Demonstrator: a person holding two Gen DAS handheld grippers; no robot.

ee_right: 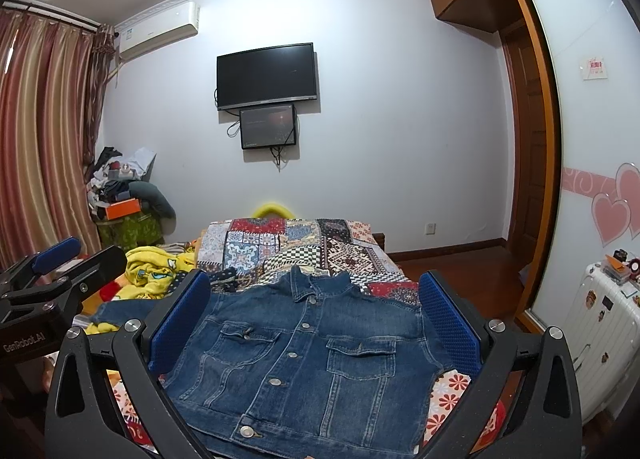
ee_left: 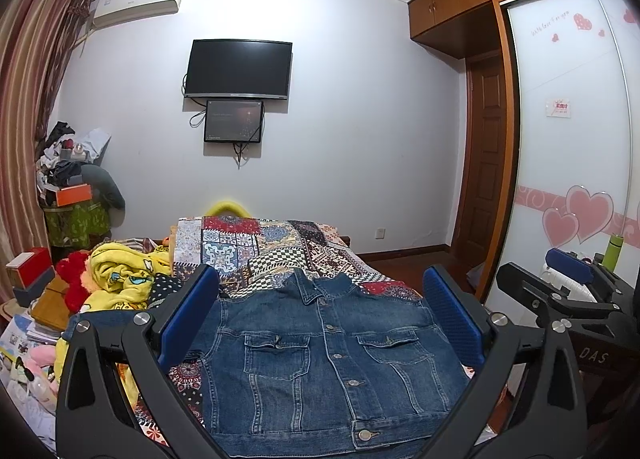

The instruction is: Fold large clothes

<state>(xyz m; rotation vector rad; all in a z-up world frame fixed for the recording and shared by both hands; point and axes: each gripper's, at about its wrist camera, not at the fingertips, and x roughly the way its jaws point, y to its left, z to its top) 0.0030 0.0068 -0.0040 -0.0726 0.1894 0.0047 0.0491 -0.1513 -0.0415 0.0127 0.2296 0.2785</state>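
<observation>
A blue denim jacket (ee_left: pixel 324 371) lies front-up on the bed (ee_left: pixel 280 247), buttoned, its collar pointing toward 12 o'clock and its hem nearest the cameras at 6 o'clock. It rests on a patchwork quilt (ee_left: pixel 248 243) that covers the bed.

In the left wrist view the left tongs (ee_left: pixel 320 319) hang above the jacket with the two blue pads set wide apart, one at 9 o'clock of the jacket and one at 3 o'clock, gripping nothing. The right tongs (ee_left: pixel 568 279) show at 3 o'clock of that view, well off the jacket's side. In the right wrist view they (ee_right: pixel 316 319) are spread wide over the garment too, the pads flanking the chest pockets and clear of the cloth. The left tongs (ee_right: pixel 60 259) appear there at 9 o'clock, beyond the jacket's sleeve (ee_right: pixel 120 311), which trails out toward 9 o'clock across the bed.

A crumpled yellow blanket (ee_left: pixel 120 279) sits at 10 o'clock of the jacket, beside a red plush toy (ee_left: pixel 74 279). On the far wall at 12 o'clock hangs a dark television (ee_left: pixel 238 69) with a smaller screen (ee_left: pixel 234 121) just beneath it, and an air conditioner (ee_left: pixel 138 3) is mounted at 11 o'clock near the striped curtains (ee_left: pixel 28 99). A wardrobe door with pink hearts (ee_left: pixel 576 139) stands at 3 o'clock, and a white suitcase (ee_right: pixel 600 335) stands before it in the right wrist view.
</observation>
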